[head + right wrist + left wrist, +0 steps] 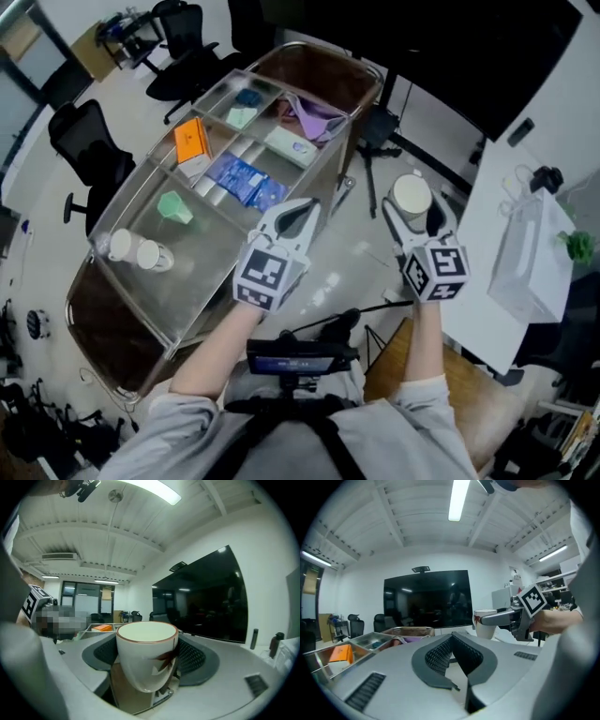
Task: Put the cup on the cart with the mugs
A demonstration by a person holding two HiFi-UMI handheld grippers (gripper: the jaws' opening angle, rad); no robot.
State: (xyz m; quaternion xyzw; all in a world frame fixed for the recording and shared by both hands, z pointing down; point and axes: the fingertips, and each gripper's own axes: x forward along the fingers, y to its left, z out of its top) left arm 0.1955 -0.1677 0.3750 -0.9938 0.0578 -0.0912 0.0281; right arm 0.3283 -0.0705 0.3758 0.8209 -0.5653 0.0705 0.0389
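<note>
Cup clamped upright in R gripper, beside cart w/ two mugs, L gripper jaws together, empty

An orange box is seen in the head view, with blue packets laid just to its right, a green object set nearer than it, purple cloth bunched beyond it, and a black office chair stood to its left.

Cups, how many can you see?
3. Two mugs sit side by side at the left end of the cart: one, the other. The third, a white cup, is held in the right gripper. More may be hidden.
</note>
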